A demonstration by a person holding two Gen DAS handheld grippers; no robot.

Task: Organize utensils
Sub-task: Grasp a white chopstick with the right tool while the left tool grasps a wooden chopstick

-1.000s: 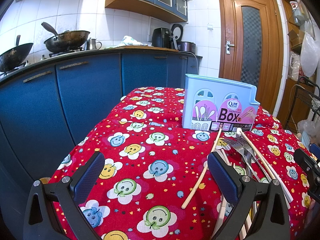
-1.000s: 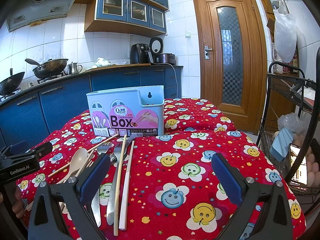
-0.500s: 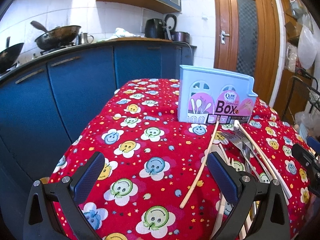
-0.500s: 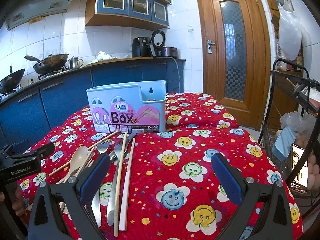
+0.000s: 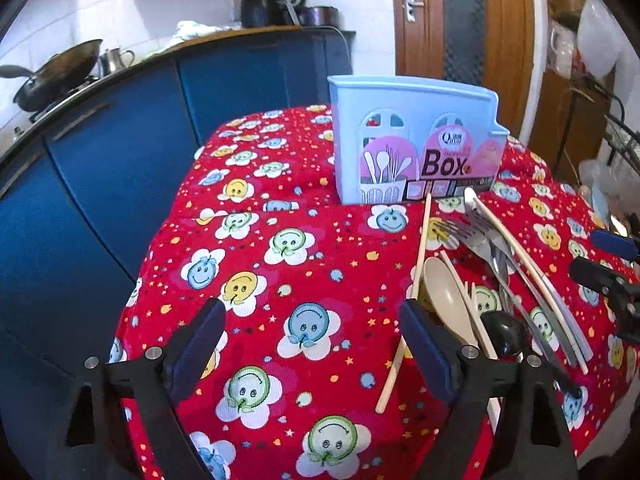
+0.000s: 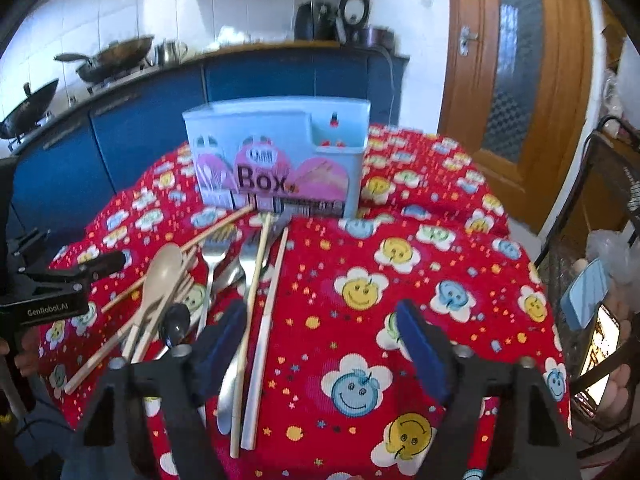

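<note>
A pale blue utensil box [image 5: 416, 148] labelled "Box" stands upright on the red smiley tablecloth [image 5: 300, 280]. In front of it lies a loose pile: a beige spoon [image 5: 444, 292], forks [image 5: 460, 232], a black spoon [image 5: 504, 332] and a wooden chopstick [image 5: 408, 304]. My left gripper [image 5: 310, 316] hangs over bare cloth left of the pile, jaws closing with nothing between them. My right gripper [image 6: 320, 314] hovers at the pile's right edge, jaws closing. A wooden chopstick [image 6: 250, 304] and a white-handled utensil [image 6: 264, 336] lie under its gap beside the left finger, and the pads do not press on them.
Blue kitchen cabinets [image 5: 120, 168] with woks [image 6: 116, 56] on the stove run behind the table. A wooden door [image 6: 520, 80] is at back right. A wire rack [image 6: 608, 208] and a lit phone [image 6: 600, 360] stand right of the table. The table edge drops off at left.
Both views have tipped down toward the table, so the utensil pile fills more of each. Both pairs of jaws have narrowed, the right pair more.
</note>
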